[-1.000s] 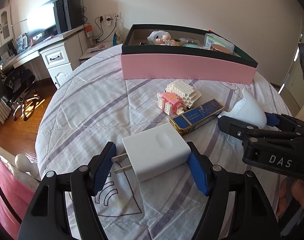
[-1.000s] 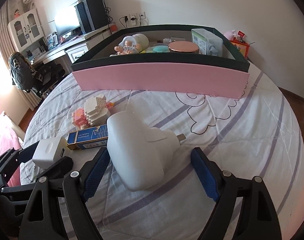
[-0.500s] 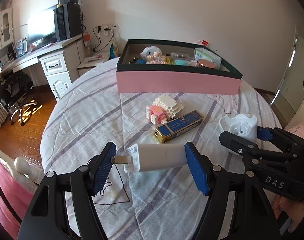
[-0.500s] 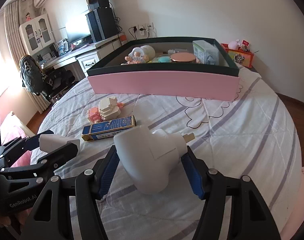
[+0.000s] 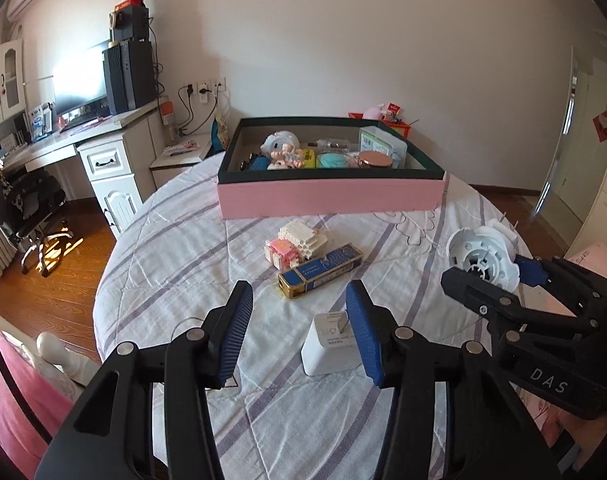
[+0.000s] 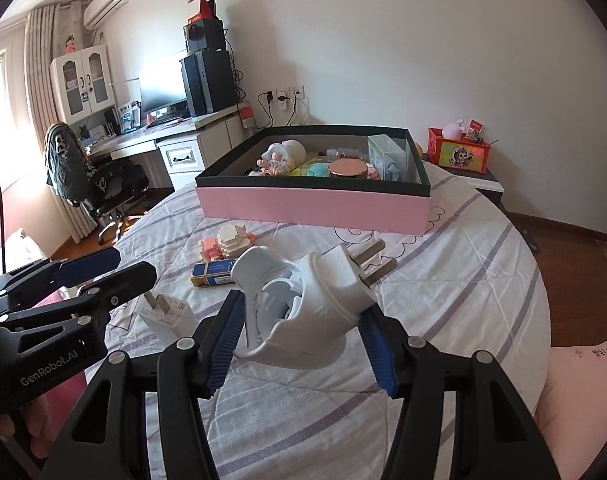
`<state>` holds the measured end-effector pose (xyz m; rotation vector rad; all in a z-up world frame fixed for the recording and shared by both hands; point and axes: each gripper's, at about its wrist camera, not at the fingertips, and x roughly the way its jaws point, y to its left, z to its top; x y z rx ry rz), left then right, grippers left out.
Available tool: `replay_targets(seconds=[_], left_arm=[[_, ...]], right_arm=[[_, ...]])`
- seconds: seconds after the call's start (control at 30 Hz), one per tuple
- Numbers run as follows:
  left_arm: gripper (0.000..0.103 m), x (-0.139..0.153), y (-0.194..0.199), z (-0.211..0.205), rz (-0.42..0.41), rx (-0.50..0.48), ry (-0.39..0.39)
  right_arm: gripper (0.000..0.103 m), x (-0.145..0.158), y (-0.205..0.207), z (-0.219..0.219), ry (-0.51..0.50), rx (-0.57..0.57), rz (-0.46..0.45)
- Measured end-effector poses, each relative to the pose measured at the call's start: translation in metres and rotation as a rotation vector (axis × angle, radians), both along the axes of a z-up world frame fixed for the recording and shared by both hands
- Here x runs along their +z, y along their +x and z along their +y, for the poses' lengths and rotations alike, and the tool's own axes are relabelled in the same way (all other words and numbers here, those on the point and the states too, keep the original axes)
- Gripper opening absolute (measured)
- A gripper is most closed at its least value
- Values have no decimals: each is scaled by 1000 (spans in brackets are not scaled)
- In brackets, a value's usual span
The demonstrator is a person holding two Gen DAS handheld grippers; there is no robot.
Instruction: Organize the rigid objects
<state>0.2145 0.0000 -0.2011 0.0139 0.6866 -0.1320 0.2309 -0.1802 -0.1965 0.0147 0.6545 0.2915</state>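
My left gripper (image 5: 301, 332) hangs over the quilt with its jaws closing and nothing pressed between them. A white charger cube (image 5: 329, 346) stands on the quilt, prongs up, low beside the right-hand finger (image 5: 363, 336); in the right wrist view the charger cube (image 6: 165, 314) sits under the left gripper (image 6: 107, 270). My right gripper (image 6: 299, 336) is shut on a large white plug (image 6: 303, 304), held above the bed with its prongs pointing up and to the right, and its jaws are still tightening. The left wrist view shows the plug (image 5: 483, 256) in the right gripper (image 5: 491, 276).
A pink box with a dark green rim (image 5: 331, 200) sits at the far side of the round bed and holds several toys and jars. A pink-and-white block toy (image 5: 295, 242) and a blue-and-gold carton (image 5: 321, 272) lie before it. A desk and chair stand left.
The charger was between the left jaws; now it rests on the quilt and those jaws have narrowed without it. The right jaws closed on the plug and lifted it. Both hands rose.
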Motion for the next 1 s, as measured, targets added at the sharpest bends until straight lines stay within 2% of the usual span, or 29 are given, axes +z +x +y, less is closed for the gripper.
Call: replay_targets(seconds=[0.1,0.17,0.37,0.6,0.7,0.83,0.93,1.0], left_arm=[[54,-15,0,5,13,11,-19],[72,-17,-2,11,6,37,-33],[87,-21,1,19,9,48,-69],[91,-23,3,17,22,35,-121],[94,-17,-1,19,-1,36,-132],[100,-11,-5,19,-28,41,-107],[100,-10,-8,14,-27,21,-118],[101,-13,-8,8,-25,11,-89]], right_arm=[[58,-12,2,-2,4,-8,25],[58,-22,4,-2,6,-7,51],[58,-40,10,2,15,4,85],[58,-42,15,0,31,8,87],[58,-42,16,0,32,11,83],[58,-43,20,0,30,16,88],[57,-43,21,0,34,16,90],[56,-47,22,0,27,12,100]])
